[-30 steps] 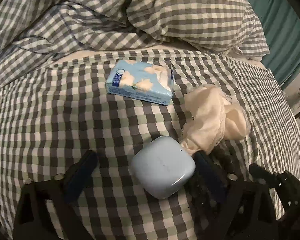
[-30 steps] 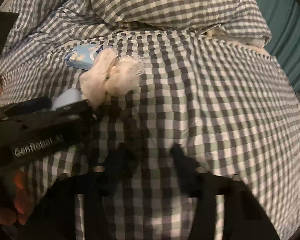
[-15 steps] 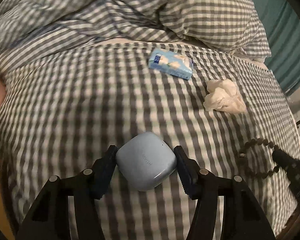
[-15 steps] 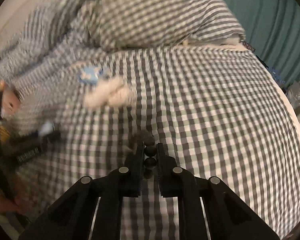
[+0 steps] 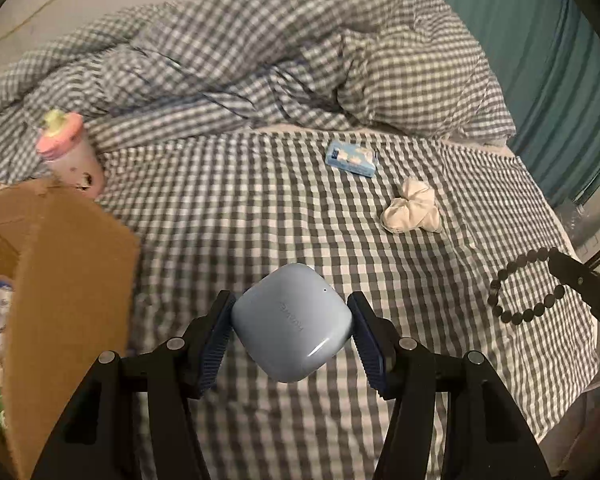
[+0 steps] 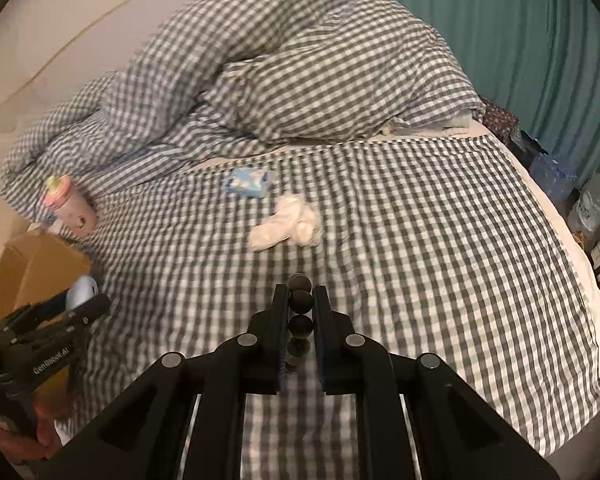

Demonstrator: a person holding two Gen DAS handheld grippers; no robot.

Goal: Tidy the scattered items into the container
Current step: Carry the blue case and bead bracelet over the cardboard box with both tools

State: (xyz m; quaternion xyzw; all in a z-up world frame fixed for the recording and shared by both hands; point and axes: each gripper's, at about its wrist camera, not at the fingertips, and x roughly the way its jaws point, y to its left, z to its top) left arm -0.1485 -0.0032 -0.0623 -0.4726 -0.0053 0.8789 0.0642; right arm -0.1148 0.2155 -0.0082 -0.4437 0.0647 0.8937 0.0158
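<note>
My left gripper [image 5: 292,320] is shut on a light blue earbud case [image 5: 291,322] and holds it above the checked bed, right of the open cardboard box [image 5: 60,280]. My right gripper [image 6: 301,300] is shut on a black bead bracelet [image 6: 301,300], which hangs as a loop in the left wrist view [image 5: 528,286]. A blue tissue pack [image 5: 351,157] and a cream scrunchie [image 5: 412,206] lie on the bed further away; both also show in the right wrist view, the pack [image 6: 249,183] and the scrunchie [image 6: 288,226].
A pink-lidded drink cup [image 5: 69,152] leans by the crumpled duvet [image 5: 260,64] behind the box. The box holds some items. A teal curtain [image 6: 520,32] hangs at the right, with bags [image 6: 592,200] on the floor past the bed edge.
Both grippers have lifted and pulled back from the bed. The left carries the earbud case toward the box, which has come into view. The right has risen with the bracelet.
</note>
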